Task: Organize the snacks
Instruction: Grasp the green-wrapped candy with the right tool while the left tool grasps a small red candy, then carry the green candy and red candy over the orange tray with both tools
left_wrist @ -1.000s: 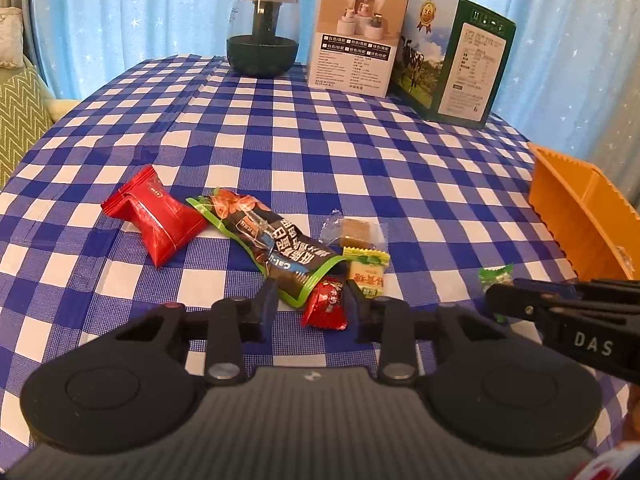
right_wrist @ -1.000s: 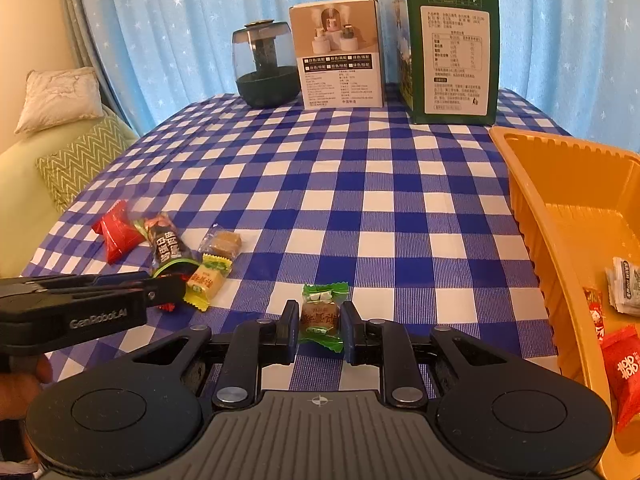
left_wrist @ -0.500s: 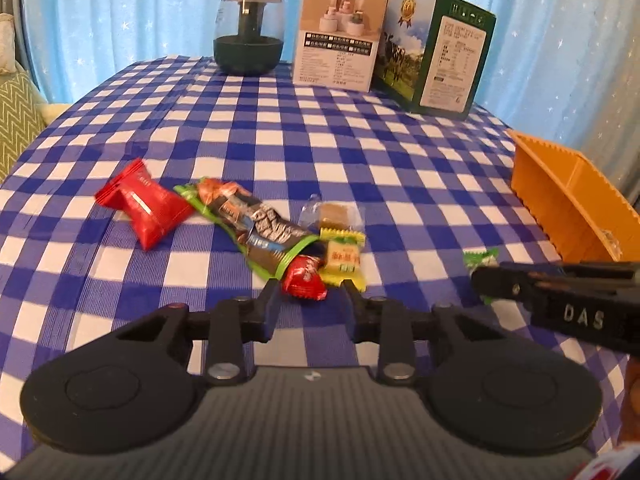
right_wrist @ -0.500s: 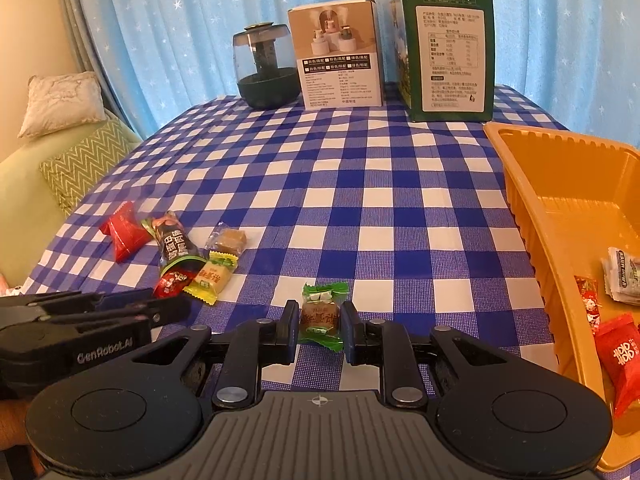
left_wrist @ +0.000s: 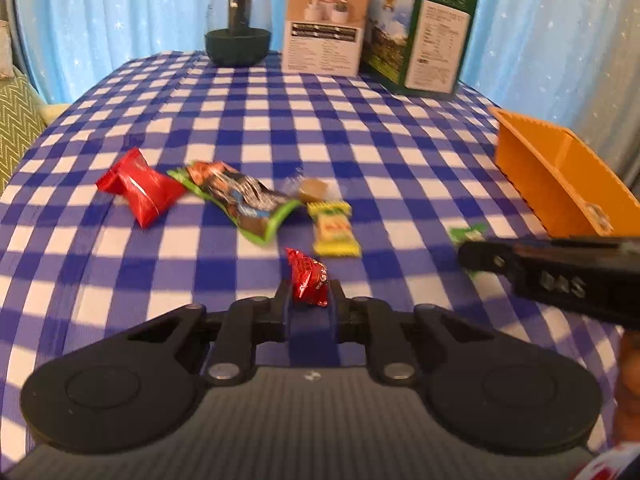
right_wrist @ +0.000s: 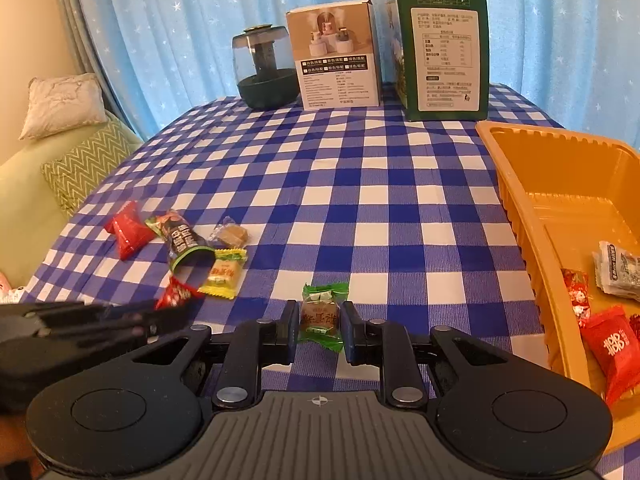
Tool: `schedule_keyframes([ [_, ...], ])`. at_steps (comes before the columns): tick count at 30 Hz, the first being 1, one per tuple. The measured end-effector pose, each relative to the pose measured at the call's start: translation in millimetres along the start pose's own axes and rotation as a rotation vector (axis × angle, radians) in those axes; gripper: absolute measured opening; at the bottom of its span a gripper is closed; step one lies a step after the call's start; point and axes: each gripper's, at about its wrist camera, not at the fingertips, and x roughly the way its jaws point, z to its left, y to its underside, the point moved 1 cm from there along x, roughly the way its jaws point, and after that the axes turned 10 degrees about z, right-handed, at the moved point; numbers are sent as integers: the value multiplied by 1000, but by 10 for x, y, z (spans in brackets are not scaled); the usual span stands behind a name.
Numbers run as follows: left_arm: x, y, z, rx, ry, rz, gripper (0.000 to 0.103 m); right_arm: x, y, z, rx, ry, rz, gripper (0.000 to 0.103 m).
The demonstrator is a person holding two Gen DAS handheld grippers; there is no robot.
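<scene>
**Both grippers closed on candies over the checked table**

Firstly, the left wrist view. The left gripper (left_wrist: 309,298) has its jaws drawn in on a small red foil candy (left_wrist: 307,276), which sits pinched between the fingertips above the blue-and-white checked tablecloth (left_wrist: 320,128). Just beyond lie a yellow candy (left_wrist: 335,230), a clear-wrapped caramel (left_wrist: 314,190), a long green-edged snack bar (left_wrist: 240,200) and a larger red packet (left_wrist: 140,188), grouped toward the near left part of the table. The right gripper (left_wrist: 560,276) enters from the right edge of the picture, a green candy wrapper (left_wrist: 466,234) showing at its tip. An orange tray (left_wrist: 560,176) stands at the table's right edge. Along the far edge stand a dark humidifier (left_wrist: 239,24), a beige box (left_wrist: 325,24) and a green carton (left_wrist: 420,36).

Next, the right wrist view. The right gripper (right_wrist: 320,326) is closed most of the way on the green-wrapped candy (right_wrist: 322,316), held between both fingertips. The orange tray (right_wrist: 520,208) at the right edge holds a red packet (right_wrist: 612,348), a small red candy (right_wrist: 576,292) and a white-grey packet (right_wrist: 618,268). The left gripper (right_wrist: 176,312), blurred, reaches in from the left with the red foil candy (right_wrist: 178,292) at its tip.
</scene>
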Motion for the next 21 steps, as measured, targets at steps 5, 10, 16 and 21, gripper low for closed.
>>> schedule_keyframes([
  [5, 9, 42, -11, -16, -13, -2, 21, -34, 54, -5, 8, -8, 12, 22],
  [10, 70, -9, 3, -12, -36, -14, 21, -69, 49, -43, 12, -2, 12, 22],
  [16, 140, -70, -8, -19, -48, -13, 29, -61, 16, -53, 13, 0, 11, 22],
  [21, 199, -110, -8, -33, -59, -16, 35, -51, 14, -37, 12, 1, 13, 22],
])
